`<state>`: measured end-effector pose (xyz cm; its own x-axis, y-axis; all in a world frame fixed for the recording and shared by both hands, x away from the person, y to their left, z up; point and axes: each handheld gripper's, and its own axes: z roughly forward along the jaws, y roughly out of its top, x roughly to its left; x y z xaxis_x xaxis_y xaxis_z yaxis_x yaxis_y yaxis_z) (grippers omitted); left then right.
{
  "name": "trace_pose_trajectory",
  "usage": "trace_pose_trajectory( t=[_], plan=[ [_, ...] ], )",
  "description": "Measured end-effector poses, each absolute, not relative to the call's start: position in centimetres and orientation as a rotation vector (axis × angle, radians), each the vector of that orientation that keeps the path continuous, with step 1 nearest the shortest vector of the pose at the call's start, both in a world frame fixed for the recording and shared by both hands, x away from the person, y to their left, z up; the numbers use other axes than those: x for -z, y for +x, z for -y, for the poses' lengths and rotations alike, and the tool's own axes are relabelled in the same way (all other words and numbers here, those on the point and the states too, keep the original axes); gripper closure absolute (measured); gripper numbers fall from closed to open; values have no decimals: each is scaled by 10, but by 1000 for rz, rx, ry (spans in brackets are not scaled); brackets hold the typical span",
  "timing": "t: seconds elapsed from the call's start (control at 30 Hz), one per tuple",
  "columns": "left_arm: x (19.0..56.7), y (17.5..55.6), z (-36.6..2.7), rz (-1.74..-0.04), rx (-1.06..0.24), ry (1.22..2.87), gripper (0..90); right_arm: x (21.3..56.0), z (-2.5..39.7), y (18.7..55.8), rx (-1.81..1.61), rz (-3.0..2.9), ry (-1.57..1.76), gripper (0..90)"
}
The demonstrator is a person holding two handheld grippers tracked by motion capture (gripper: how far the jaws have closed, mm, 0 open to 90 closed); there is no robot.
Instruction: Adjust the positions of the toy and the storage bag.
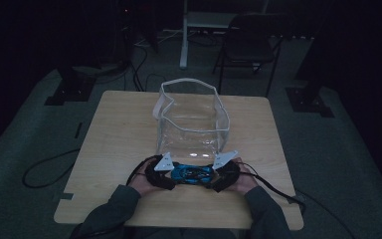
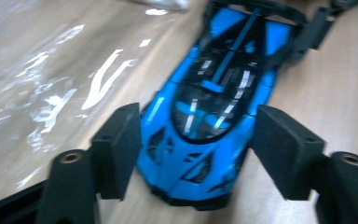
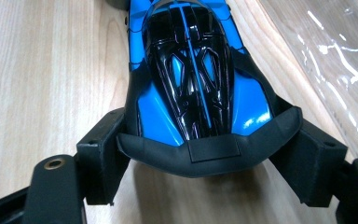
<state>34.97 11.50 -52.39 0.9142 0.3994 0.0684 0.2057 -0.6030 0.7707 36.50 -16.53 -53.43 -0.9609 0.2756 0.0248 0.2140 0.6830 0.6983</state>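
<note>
A blue and black toy car (image 1: 191, 174) lies crosswise on the wooden table (image 1: 114, 129), just in front of a clear plastic bag (image 1: 191, 119) that stands open. The left gripper (image 2: 193, 154) has its jaws on either side of the car's nose, and the right gripper (image 3: 209, 156) brackets the rear wing (black, with a small flat tab). Both pairs seem to press on the car, though blur in the left gripper view leaves contact there uncertain.

Glossy blue plastic toy car (image 3: 196, 70) on pale matt wood-grain table (image 1: 119, 124) — clear, shiny plastic bag (image 1: 191, 117) behind.
</note>
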Motion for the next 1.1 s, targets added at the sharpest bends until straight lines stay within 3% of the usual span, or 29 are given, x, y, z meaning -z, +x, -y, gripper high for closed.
trace_pose_trajectory(
  t=[0.13,0.77,1.1],
  plan=[
    [525,357,-120,-454,-264,2232,278,536,162,371,-1162,-2806,413,246],
    [538,353,-118,-457,-263,2283,267,535,176,365,-1078,-2683,563,209],
    [532,350,-132,-498,-288,2239,272,519,197,354,-1292,-2558,621,387]
  ],
)
